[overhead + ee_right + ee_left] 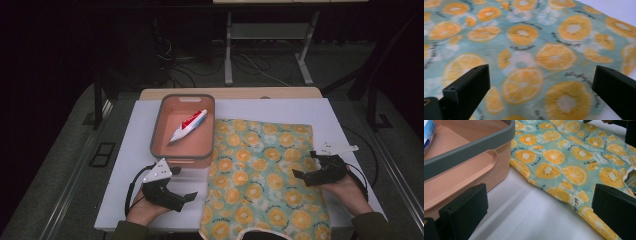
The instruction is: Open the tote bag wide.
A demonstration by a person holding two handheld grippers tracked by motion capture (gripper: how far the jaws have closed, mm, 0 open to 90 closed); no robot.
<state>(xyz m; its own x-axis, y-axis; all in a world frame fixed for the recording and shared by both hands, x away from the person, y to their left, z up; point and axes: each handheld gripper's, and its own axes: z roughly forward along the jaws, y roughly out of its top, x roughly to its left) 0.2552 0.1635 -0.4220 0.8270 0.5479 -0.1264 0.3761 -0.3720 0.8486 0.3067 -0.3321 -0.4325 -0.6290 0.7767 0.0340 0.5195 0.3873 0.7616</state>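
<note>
A teal cloth printed with orange slices [262, 172] lies flat on the white table top [135, 150], its near edge hanging off the front. The same cloth [574, 157] [524, 50] appears in both gripper views. My left gripper [182, 184] hovers open over bare table just left of the cloth's left edge, in front of a pink bin with a grey rim [182, 127] [469, 147]. A red-and-white tube [187, 126] lies inside the bin. My right gripper [306, 164] stands open above the cloth's right side, nothing between its jaws.
The table's wooden back edge [230, 93] shows behind the white top. Beyond it stand a desk frame's legs [228, 47] and loose cables on a dark floor. White table surface [345, 125] runs along the cloth's right side.
</note>
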